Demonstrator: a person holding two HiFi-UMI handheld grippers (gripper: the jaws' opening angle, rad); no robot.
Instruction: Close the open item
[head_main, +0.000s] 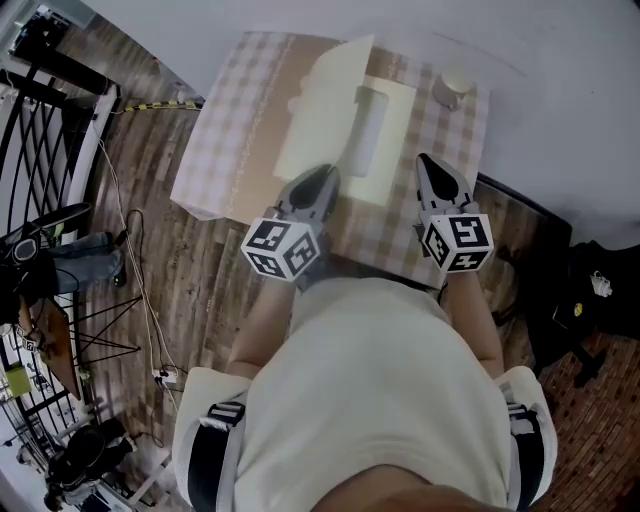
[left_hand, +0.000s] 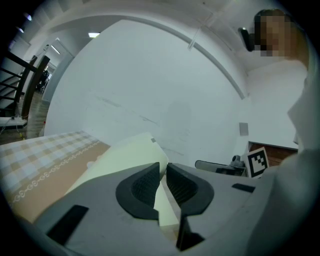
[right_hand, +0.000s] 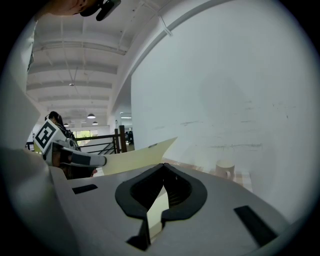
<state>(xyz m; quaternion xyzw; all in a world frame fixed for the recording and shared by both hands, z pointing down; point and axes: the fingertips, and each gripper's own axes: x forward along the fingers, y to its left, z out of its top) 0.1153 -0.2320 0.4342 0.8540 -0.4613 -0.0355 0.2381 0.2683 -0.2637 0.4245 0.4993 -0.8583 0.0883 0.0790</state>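
Note:
A flat cream box (head_main: 385, 135) lies open on the checked tablecloth (head_main: 225, 150), with its lid flap (head_main: 325, 100) raised on the left side. My left gripper (head_main: 318, 183) is at the box's near edge. In the left gripper view my left gripper (left_hand: 163, 167) has its jaws a narrow gap apart, and the cream lid (left_hand: 125, 157) shows through and beyond them. My right gripper (head_main: 440, 172) hovers over the cloth right of the box. In its own view my right gripper (right_hand: 163, 166) has its tips touching, with nothing held. The lid (right_hand: 140, 156) rises to its left.
A pale cup (head_main: 452, 88) stands at the table's far right corner and also shows as the cup (right_hand: 225, 170) in the right gripper view. A white wall (head_main: 560, 60) backs the table. Cables and tripods (head_main: 110, 330) crowd the wooden floor on the left. Dark bags (head_main: 590, 290) sit at the right.

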